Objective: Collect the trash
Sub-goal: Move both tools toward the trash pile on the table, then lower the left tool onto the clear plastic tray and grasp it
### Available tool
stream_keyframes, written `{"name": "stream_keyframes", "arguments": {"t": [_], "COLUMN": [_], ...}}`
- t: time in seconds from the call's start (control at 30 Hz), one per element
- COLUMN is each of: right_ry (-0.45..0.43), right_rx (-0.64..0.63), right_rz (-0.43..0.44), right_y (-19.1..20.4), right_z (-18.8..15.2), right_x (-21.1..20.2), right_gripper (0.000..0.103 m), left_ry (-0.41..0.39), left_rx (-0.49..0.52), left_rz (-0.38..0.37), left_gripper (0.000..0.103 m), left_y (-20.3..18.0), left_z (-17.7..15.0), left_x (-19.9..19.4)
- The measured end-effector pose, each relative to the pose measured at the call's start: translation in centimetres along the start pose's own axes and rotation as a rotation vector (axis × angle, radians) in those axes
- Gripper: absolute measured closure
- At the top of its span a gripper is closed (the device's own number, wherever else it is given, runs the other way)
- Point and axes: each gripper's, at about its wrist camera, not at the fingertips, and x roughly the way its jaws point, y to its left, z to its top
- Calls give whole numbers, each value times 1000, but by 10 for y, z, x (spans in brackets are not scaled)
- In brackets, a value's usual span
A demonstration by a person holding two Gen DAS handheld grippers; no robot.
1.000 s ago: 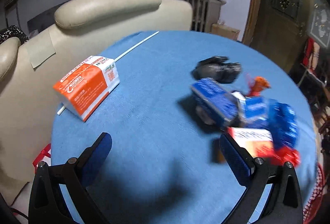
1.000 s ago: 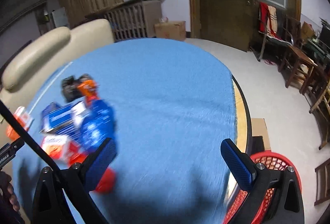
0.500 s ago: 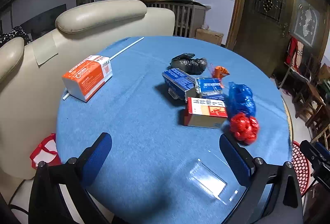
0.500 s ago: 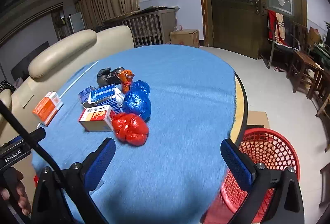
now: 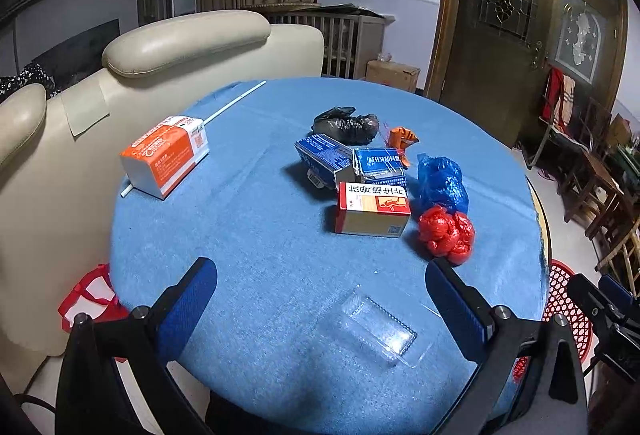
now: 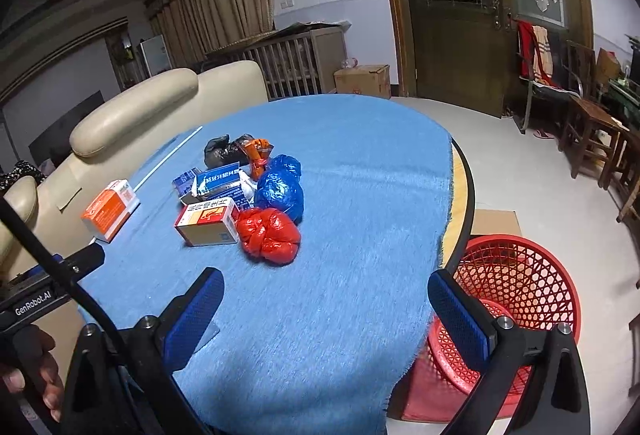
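Both views sit farther back and steadier than a second ago, when the trash pile was blurred and close to the fingers; now the whole round tabletop (image 5: 248, 243) shows. The left tool (image 5: 320, 299) hangs over the near edge with its fingers spread wide and nothing between them. Just beyond it lies a clear plastic tray (image 5: 376, 327), which was not in view a second ago.

The right tool (image 6: 326, 309) is likewise spread wide and empty, over the near right part of the blue cloth. To its right, down on the floor just beside the table rim, stands a red basket (image 6: 520, 275), now seen almost whole where only a sliver showed before.

A broad band of bare cloth separates both tools from the pile. Nearest in the pile are a red bag (image 5: 446, 233) and, touching it, a red and white box (image 5: 374, 209). Behind them a blue bag (image 5: 440, 181) and two blue boxes (image 5: 352, 161) crowd together, then a black bag (image 5: 346, 125) and an orange wrapper (image 5: 400, 139) farthest back.

Well apart to the left, near the rim, an orange box (image 5: 166, 155) rests on a white rod (image 5: 234, 103). A cream sofa (image 5: 184, 43) presses close to that left rim. On the right side the cloth stops short of the table rim, leaving a strip of wood bare above the basket.
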Motion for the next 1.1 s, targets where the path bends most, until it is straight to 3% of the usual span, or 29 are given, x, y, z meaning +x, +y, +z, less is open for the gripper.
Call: {"name": "stream_keyframes", "arguments": {"t": [1.1], "right_ry": [-5], "right_rx": [35], "right_rz": [-7], "right_y": [-10], "right_z": [-8], "right_x": [-3], "right_gripper": [0], "left_ry": [1], "left_rx": [6], "left_rz": [-14], "left_gripper": [0], "left_y": [-9], "left_z": [-10], "left_x": [-1]}}
